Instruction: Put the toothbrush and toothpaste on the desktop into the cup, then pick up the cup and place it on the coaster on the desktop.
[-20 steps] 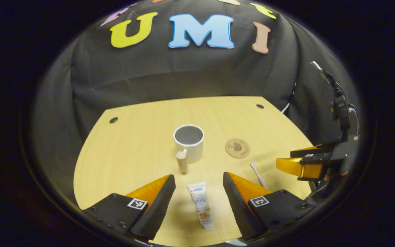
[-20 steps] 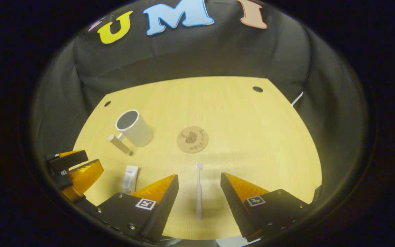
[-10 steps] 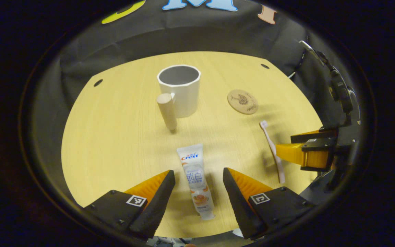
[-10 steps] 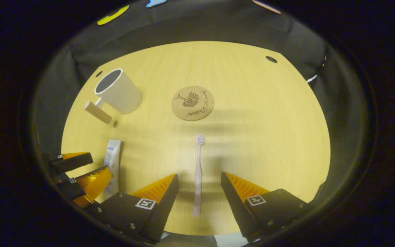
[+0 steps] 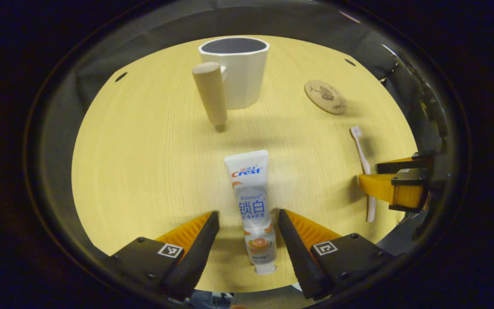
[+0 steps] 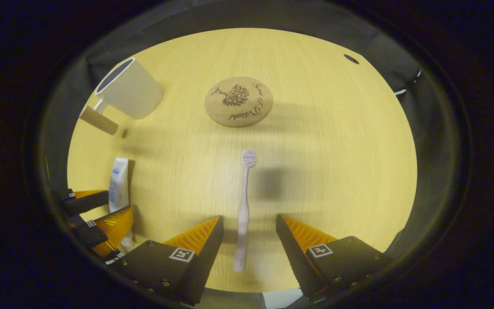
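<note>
Two grippers stood wide open, gripping nothing. The toothpaste (image 5: pixel 251 206) lay lengthwise between the left gripper (image 5: pixel 247 221)'s fingers, cap end nearest; the toothbrush (image 6: pixel 243 206) lay likewise inside the right gripper (image 6: pixel 247 225), head pointing ahead toward the coaster (image 6: pixel 238 101). The cup (image 5: pixel 235 71) stood well ahead of the left gripper, the nearer one to it.

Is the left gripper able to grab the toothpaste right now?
Probably yes. The left gripper is open, and the toothpaste lies flat on the table between its fingers, with nothing in the way.
</note>
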`<state>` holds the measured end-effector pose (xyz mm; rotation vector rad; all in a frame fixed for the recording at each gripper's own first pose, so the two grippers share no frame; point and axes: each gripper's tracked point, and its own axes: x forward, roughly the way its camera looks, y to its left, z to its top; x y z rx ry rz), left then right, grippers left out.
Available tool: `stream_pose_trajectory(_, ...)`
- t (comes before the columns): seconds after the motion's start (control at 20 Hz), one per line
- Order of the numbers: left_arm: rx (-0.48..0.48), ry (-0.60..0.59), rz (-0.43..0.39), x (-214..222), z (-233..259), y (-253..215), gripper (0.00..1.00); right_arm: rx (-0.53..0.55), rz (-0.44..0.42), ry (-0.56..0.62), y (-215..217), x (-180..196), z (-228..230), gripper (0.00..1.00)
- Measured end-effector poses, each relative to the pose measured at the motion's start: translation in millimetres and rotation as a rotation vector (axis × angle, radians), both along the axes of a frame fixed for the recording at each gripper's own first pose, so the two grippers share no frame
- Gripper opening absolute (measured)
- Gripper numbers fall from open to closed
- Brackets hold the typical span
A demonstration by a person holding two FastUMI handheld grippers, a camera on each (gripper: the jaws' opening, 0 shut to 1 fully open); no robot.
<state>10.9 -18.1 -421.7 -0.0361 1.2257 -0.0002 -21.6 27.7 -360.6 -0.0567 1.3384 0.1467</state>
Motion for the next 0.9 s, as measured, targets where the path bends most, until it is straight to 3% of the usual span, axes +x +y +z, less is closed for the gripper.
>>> stream_pose_trajectory(0.4, 0.018, 0.004, 0.035, 7.5, 0.1, 3.6, 0.95, -0.013, -0.04, 0.079, -0.9, 0.3, 2.3, 0.8)
stream_pose_trajectory(0.5, 0.02, 0.002, 0.032, 8.1, 0.8, 3.6, 0.9, -0.023, -0.05, 0.086, 0.0, 1.5, 0.6, 0.78)
stream_pose_trajectory(0.55, 0.021, -0.011, 0.027, 11.1, 0.0, 2.4, 0.89, -0.025, -0.049, 0.097, 1.6, -2.6, -0.9, 0.71)
stream_pose_trajectory(0.6, 0.021, -0.038, 0.029, 16.7, 1.0, 2.0, 0.81, -0.029, -0.038, 0.118, 1.5, -7.4, 0.0, 0.71)
stream_pose_trajectory(0.65, 0.023, -0.036, 0.039, 16.8, 1.9, 2.9, 0.57, -0.021, -0.06, 0.09, 2.9, -2.0, 3.9, 0.72)
stream_pose_trajectory(0.75, 0.017, -0.039, 0.021, 17.5, 0.9, 2.0, 0.56, 0.001, -0.133, 0.082, 4.5, -1.9, -0.7, 0.2)
stream_pose_trajectory(0.8, 0.018, -0.041, 0.023, 19.0, -2.0, 1.5, 0.48, 0.003, -0.127, 0.084, 4.0, -4.4, -0.3, 0.07)
stream_pose_trajectory(0.85, 0.021, -0.04, 0.02, 18.7, 2.2, 2.5, 0.39, 0.002, -0.106, 0.085, 4.0, -4.2, 0.1, 0.07)
stream_pose_trajectory(0.9, 0.019, -0.038, 0.025, 17.0, 3.2, 2.3, 0.38, 0.003, -0.093, 0.078, 4.0, -4.9, 3.4, 0.07)
